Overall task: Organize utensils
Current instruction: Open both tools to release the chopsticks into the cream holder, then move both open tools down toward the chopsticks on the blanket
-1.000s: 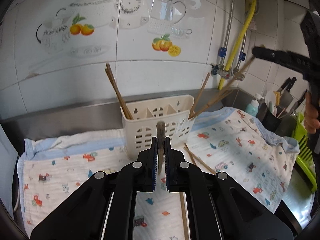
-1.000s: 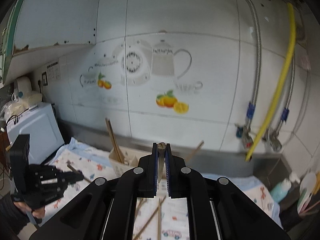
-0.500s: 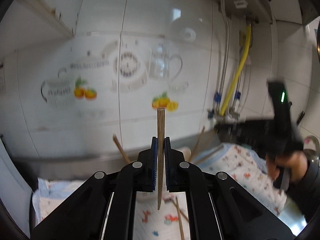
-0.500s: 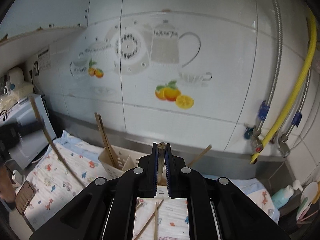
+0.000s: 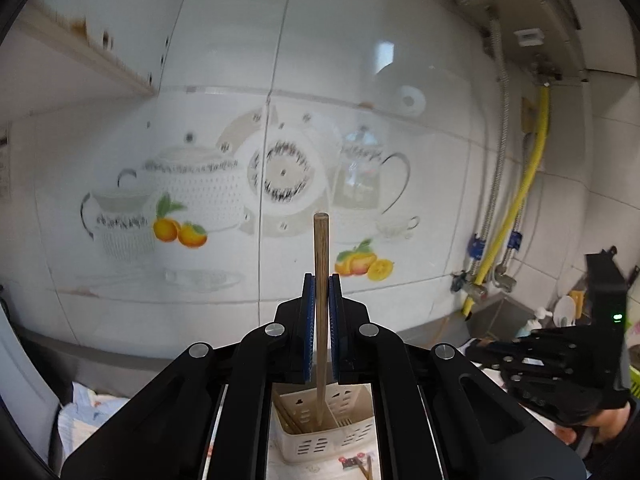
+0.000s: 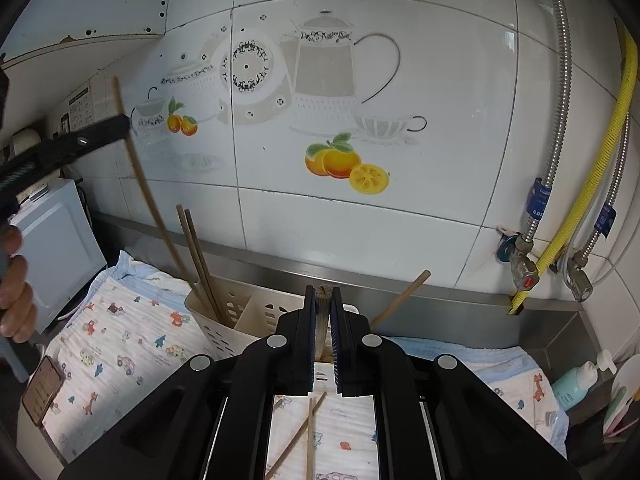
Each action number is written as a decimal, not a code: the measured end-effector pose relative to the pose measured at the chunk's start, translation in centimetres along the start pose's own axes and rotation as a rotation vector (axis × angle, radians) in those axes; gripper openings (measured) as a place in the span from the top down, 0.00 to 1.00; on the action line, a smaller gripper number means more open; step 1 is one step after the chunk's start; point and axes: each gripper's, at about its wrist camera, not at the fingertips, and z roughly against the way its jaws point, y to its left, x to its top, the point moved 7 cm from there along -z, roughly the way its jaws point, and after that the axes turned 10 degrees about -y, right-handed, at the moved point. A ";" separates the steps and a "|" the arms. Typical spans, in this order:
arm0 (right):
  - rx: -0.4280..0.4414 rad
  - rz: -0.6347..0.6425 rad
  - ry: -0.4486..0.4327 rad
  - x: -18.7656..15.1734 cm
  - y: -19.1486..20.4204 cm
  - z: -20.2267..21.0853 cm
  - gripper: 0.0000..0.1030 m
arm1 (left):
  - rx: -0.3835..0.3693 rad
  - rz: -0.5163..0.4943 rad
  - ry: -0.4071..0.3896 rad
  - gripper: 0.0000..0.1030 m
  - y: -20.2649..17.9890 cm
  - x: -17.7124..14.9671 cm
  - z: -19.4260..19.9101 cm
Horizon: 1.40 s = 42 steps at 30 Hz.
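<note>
Chopstick (image 5: 321,280): upright in our left gripper (image 5: 321,292), fingers clamped, tip over the caddy (image 5: 320,440) at 6 o'clock, ready to drop in.
Right gripper (image 6: 322,304): we clamp another chopstick (image 6: 322,320).

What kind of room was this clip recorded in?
Most likely a home kitchen counter: tiled wall with teapot-and-fruit decals, a white utensil caddy holding wooden chopsticks, and water valves with a yellow hose at the right.
</note>
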 end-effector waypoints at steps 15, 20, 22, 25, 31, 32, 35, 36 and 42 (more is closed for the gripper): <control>-0.001 -0.002 0.002 -0.3 0.1 -0.6 0.93 | 0.012 0.075 0.139 0.94 2.5 -5.4 -3.0; -0.004 0.003 0.000 -0.3 0.2 -0.5 0.93 | 0.028 0.073 0.153 0.93 2.7 -5.9 -2.9; -0.005 -0.001 -0.007 -0.2 0.2 -0.2 0.92 | 0.023 0.073 0.152 0.92 2.7 -5.8 -2.6; -0.012 -0.001 -0.027 0.2 0.2 0.7 0.85 | 0.020 0.059 0.138 0.91 2.4 -5.2 -1.5; -0.015 -0.006 -0.082 0.7 0.3 4.1 0.83 | 0.017 0.011 0.109 0.91 1.4 -4.2 1.4; -0.015 -0.005 -0.089 0.5 0.4 4.9 0.83 | 0.011 0.009 0.105 0.91 1.2 -4.1 1.9; -0.013 -0.006 -0.099 -0.4 0.7 6.4 0.83 | 0.007 0.003 0.099 0.88 0.7 -4.5 3.6; -0.009 -0.006 -0.095 -1.1 0.9 6.9 0.83 | 0.003 0.003 0.101 0.85 0.6 -4.8 4.1; -0.003 -0.018 -0.060 -6.3 1.6 8.7 0.83 | -0.020 -0.002 0.111 0.76 -0.3 -8.0 7.5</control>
